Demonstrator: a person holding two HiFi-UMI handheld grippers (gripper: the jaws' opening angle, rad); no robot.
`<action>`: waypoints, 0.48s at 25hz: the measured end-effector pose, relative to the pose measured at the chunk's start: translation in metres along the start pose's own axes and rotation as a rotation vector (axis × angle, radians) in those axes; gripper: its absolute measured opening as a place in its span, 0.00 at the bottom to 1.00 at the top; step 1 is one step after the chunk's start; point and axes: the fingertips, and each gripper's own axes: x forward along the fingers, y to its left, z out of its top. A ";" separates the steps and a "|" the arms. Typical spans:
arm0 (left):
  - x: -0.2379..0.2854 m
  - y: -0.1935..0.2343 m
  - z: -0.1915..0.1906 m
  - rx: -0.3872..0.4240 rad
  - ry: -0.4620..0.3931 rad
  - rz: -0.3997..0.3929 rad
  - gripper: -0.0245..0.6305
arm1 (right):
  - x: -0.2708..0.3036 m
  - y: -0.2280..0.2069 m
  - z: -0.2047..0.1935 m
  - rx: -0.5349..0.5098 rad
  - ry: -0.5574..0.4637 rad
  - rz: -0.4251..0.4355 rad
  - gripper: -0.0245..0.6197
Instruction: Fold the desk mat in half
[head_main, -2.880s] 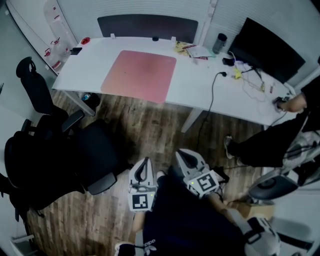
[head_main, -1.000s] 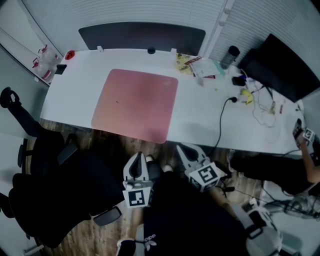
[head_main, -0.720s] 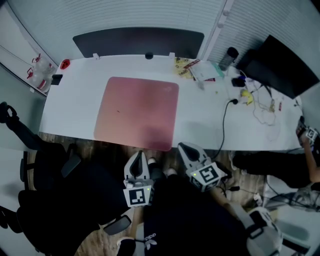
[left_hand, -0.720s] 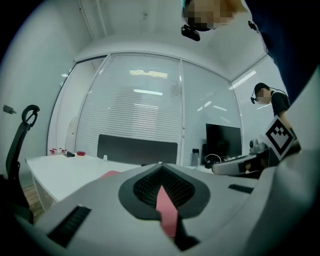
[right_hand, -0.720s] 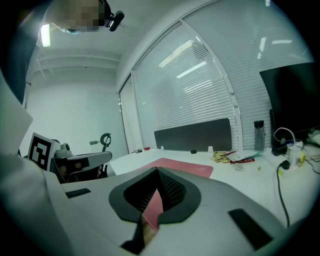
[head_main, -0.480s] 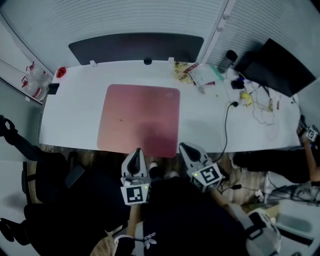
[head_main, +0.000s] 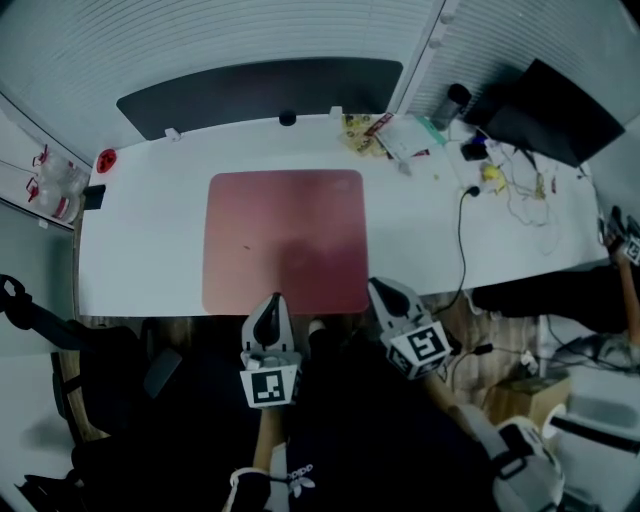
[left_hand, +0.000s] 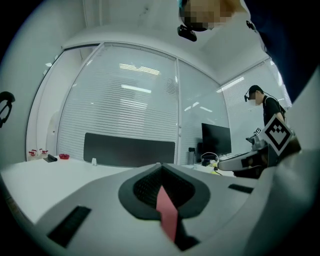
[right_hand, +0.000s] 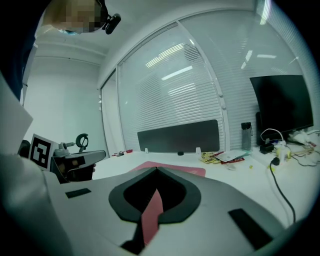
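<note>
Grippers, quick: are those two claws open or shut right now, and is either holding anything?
Left gripper: closed, holding nothing.
Right gripper: closed, holding nothing.

Desk mat (head_main: 285, 240) was plain pinkish red, with 1 darker patch towards its near edge. Desk (head_main: 140, 250) was white. Divider panel (head_main: 260, 88) along the far edge was dark grey. Blinds (head_main: 200, 40) behind it were white with fine horizontal slats. Left gripper (head_main: 269, 303) and right gripper (head_main: 381, 291) had light grey shells with black tips; the 2 marker cubes (head_main: 266, 387) carried black-and-white square patterns. Monitor (head_main: 555, 110) far right was black, cable (head_main: 462, 250) black. Packets (head_main: 358, 130) were yellow and red. Floor (head_main: 480, 340) was brown wood grain. Chair (head_main: 100, 400) near left was black.
</note>
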 end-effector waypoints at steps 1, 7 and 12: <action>0.000 0.001 -0.002 -0.009 0.006 -0.006 0.04 | 0.000 -0.001 -0.002 0.007 0.005 -0.013 0.04; 0.004 0.001 -0.019 -0.029 0.052 -0.032 0.04 | -0.006 -0.007 -0.012 0.053 0.048 -0.058 0.04; 0.014 -0.009 -0.019 -0.024 0.064 -0.061 0.04 | -0.010 -0.018 -0.019 0.061 0.058 -0.070 0.04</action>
